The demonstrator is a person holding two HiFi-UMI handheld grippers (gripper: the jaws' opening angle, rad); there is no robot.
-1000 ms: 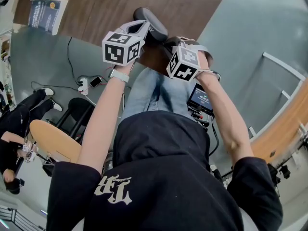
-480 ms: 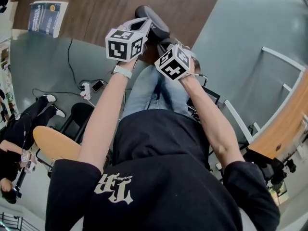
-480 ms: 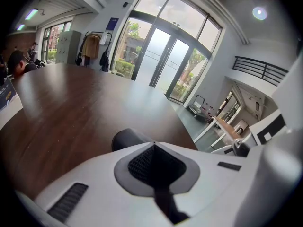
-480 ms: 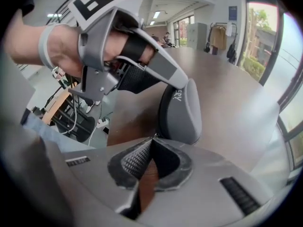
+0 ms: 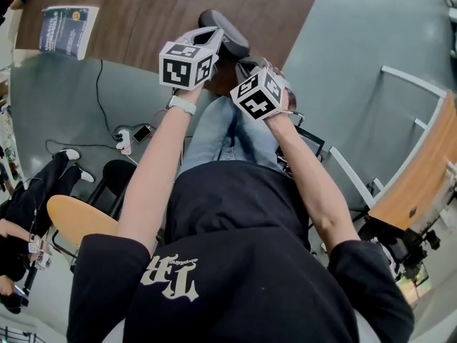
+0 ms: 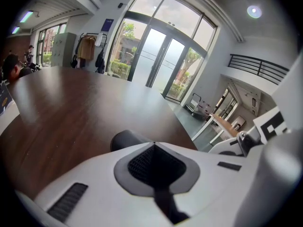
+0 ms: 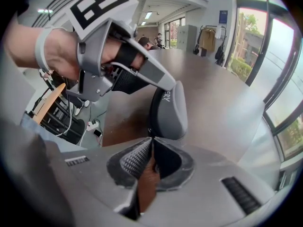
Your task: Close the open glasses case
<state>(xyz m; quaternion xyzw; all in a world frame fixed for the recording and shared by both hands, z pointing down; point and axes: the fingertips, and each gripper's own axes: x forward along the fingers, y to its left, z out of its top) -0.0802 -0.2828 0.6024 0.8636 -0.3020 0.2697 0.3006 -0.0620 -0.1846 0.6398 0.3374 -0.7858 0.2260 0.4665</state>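
Note:
A dark grey glasses case (image 5: 225, 33) lies near the edge of the brown table (image 5: 143, 9). In the right gripper view the glasses case (image 7: 169, 109) looks rounded with its lid down, though I cannot see the seam. My left gripper (image 5: 216, 36) is shut, and its tip (image 7: 169, 85) rests against the top of the case. From the left gripper view only a dark hump of the case (image 6: 127, 138) shows behind the shut left gripper (image 6: 154, 144). My right gripper (image 5: 244, 64) hovers just short of the case, and in its own view the right gripper (image 7: 151, 140) has its tips together with nothing between them.
A blue booklet (image 5: 58, 28) lies at the table's far left. Below the table edge are the person's legs, a round wooden chair (image 5: 78, 216), a power strip with cables (image 5: 125, 131) and a small screen (image 5: 307, 145). A seated person (image 5: 28, 191) is at the left.
Over the last second the right gripper has swung left and closer to the case. The left gripper has stayed on the case.

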